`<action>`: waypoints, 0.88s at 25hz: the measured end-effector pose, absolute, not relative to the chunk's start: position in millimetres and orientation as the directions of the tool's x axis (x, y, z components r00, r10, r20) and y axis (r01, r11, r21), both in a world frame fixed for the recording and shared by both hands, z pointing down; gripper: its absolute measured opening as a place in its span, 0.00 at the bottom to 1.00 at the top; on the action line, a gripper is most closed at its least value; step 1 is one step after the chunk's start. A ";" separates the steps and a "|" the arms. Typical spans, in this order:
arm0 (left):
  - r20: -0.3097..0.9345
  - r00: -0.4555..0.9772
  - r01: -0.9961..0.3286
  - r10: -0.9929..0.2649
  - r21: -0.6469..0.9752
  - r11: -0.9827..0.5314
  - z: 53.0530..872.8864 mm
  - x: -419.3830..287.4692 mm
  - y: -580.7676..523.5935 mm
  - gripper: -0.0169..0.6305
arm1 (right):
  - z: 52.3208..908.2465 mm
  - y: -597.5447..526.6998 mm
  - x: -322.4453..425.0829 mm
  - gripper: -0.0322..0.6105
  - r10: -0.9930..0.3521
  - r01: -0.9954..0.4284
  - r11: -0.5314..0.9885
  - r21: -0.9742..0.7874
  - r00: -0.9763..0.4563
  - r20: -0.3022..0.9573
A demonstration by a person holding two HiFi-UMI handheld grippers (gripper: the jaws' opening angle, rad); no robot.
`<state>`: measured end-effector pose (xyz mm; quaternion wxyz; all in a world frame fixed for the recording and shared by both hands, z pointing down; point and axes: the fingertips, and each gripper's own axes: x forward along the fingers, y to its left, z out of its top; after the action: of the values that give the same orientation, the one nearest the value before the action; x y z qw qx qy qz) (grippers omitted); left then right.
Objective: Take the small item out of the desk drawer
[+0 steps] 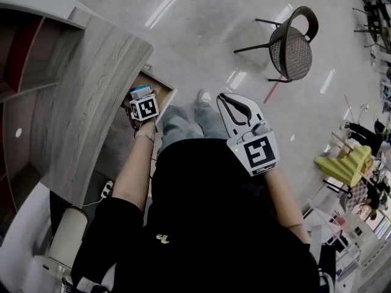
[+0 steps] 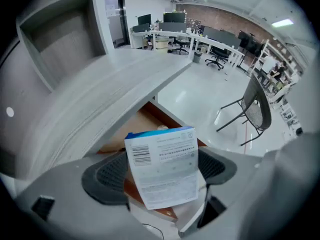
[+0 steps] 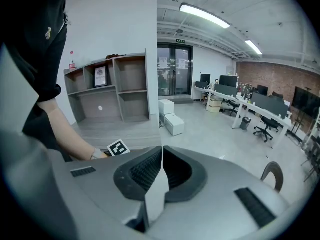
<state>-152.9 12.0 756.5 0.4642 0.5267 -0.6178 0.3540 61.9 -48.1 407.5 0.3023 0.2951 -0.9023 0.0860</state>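
Observation:
A small white box with a blue top edge and a barcode (image 2: 162, 166) is pinched between the pads of my left gripper (image 2: 160, 170). It hangs just above the open drawer (image 2: 150, 118), whose brown inside shows under the grey wood desk top (image 2: 110, 91). From the head view, the left gripper (image 1: 138, 97) sits over the drawer (image 1: 161, 85) at the desk's (image 1: 85, 96) edge, with the box (image 1: 139, 91) at its tip. My right gripper (image 1: 230, 99) is held in front of the person's body, shut, with nothing in it; its jaws (image 3: 161, 170) meet.
A black mesh chair (image 1: 292, 44) stands on the pale floor to the right, also visible as a chair (image 2: 256, 111) beyond the desk. Wooden shelves (image 3: 115, 89) rise behind the desk. A power strip (image 1: 107, 189) lies on the floor under the desk. A yellow chair (image 1: 345, 163) is far right.

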 end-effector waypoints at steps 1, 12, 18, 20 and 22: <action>0.943 -0.014 -0.980 -0.332 0.054 0.193 750.2 -152.3 12.4 0.72 | 405.3 -48.7 60.8 0.05 -0.476 -0.578 0.816 0.024 -0.647 0.595; 0.893 0.010 -0.973 -0.451 0.113 0.202 670.6 -146.6 5.5 0.72 | 388.1 -61.0 43.1 0.05 -0.441 -0.526 0.851 -0.016 -0.729 0.523; 0.807 -0.012 -0.977 -0.591 0.117 0.179 599.7 -158.4 -16.9 0.72 | 377.3 -66.6 28.8 0.05 -0.421 -0.501 0.864 -0.049 -0.772 0.475; 0.792 -0.019 -0.976 -0.611 0.119 0.185 574.6 -161.9 -19.0 0.72 | 370.9 -68.4 23.7 0.05 -0.417 -0.495 0.867 -0.059 -0.785 0.459; 0.763 -0.028 -0.975 -0.646 0.121 0.186 548.8 -165.3 -23.3 0.72 | 364.9 -69.7 18.8 0.05 -0.411 -0.488 0.870 -0.069 -0.796 0.445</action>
<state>-165.3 -23.3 548.8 0.3615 0.5959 -0.6799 0.2279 18.8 -69.7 364.9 0.2133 0.2381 -0.9432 0.0904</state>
